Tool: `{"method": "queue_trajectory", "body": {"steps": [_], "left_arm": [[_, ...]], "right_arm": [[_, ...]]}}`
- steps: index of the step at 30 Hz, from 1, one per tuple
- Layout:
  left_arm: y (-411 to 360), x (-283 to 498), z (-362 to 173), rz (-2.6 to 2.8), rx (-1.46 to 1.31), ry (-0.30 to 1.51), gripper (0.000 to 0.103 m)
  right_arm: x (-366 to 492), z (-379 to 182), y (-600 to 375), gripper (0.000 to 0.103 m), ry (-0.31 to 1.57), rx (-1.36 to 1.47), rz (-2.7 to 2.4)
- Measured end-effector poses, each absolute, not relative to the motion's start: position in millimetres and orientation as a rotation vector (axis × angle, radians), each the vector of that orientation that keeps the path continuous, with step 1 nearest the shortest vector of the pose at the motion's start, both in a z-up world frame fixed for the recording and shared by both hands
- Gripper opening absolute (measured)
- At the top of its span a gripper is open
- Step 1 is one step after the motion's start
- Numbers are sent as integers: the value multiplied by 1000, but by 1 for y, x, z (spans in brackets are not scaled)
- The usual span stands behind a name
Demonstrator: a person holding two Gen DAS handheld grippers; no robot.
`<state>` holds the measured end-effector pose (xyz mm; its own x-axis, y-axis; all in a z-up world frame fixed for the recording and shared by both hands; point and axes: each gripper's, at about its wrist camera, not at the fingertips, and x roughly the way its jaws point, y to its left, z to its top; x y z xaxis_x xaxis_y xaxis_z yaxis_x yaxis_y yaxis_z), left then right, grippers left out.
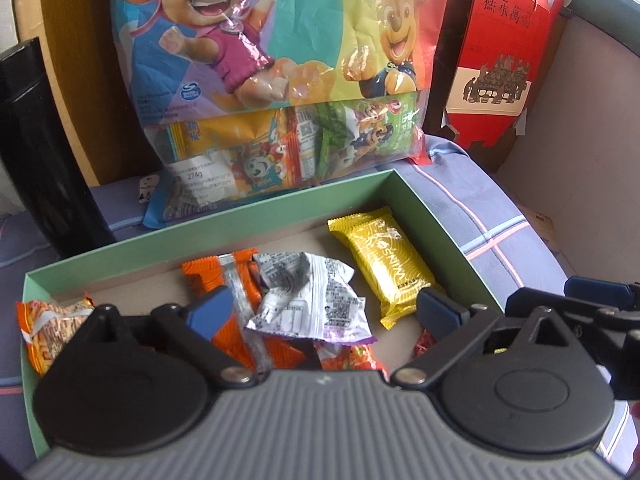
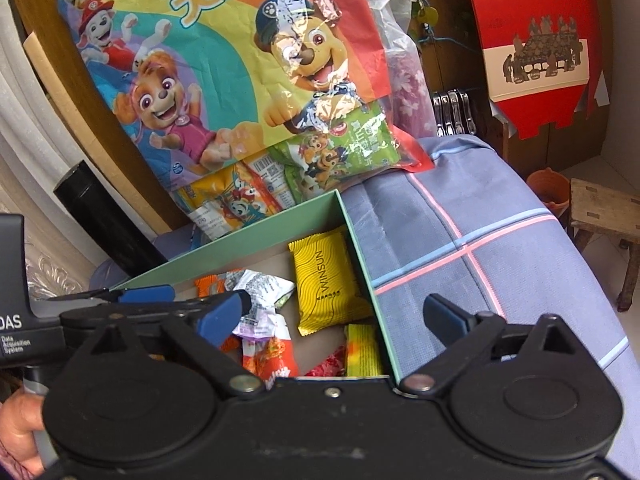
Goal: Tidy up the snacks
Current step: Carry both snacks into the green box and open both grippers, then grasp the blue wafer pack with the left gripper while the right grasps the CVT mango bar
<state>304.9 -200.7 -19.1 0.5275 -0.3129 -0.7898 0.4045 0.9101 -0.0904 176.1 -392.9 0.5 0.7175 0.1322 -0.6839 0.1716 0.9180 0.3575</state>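
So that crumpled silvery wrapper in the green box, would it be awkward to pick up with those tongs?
Probably a bit. The silvery wrapper looks creased and thin, so it would likely crush rather than hold its shape. Its glossy film may slip. It lies on other snacks in the green box, so a push might just slide it.

A lived-in home room, likely a bedroom: ahead of the claws a checked blue bedsheet (image 2: 500,248) covers a bed, a cartoon-dog snack gift bag (image 2: 240,80) leans on wooden furniture, a red paper gift box (image 2: 532,20) stands right of it, and a worn wooden stool (image 2: 604,216) and clay pot (image 2: 548,190) sit on the tiled floor.
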Motion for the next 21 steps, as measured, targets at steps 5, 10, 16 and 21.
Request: {"method": "queue_trajectory", "body": {"steps": [5, 10, 16, 21], "left_arm": [[-192, 280, -7, -428, 109, 911, 103], [-178, 245, 2, -429, 108, 906, 103], [-155, 199, 2, -417, 104, 916, 103], [-133, 167, -7, -409, 88, 931, 103]], "right_arm": [[155, 12, -390, 103, 777, 416, -25], [126, 22, -389, 103, 793, 431, -29], [87, 20, -382, 103, 825, 433, -17], [57, 8, -375, 103, 864, 439, -25]]}}
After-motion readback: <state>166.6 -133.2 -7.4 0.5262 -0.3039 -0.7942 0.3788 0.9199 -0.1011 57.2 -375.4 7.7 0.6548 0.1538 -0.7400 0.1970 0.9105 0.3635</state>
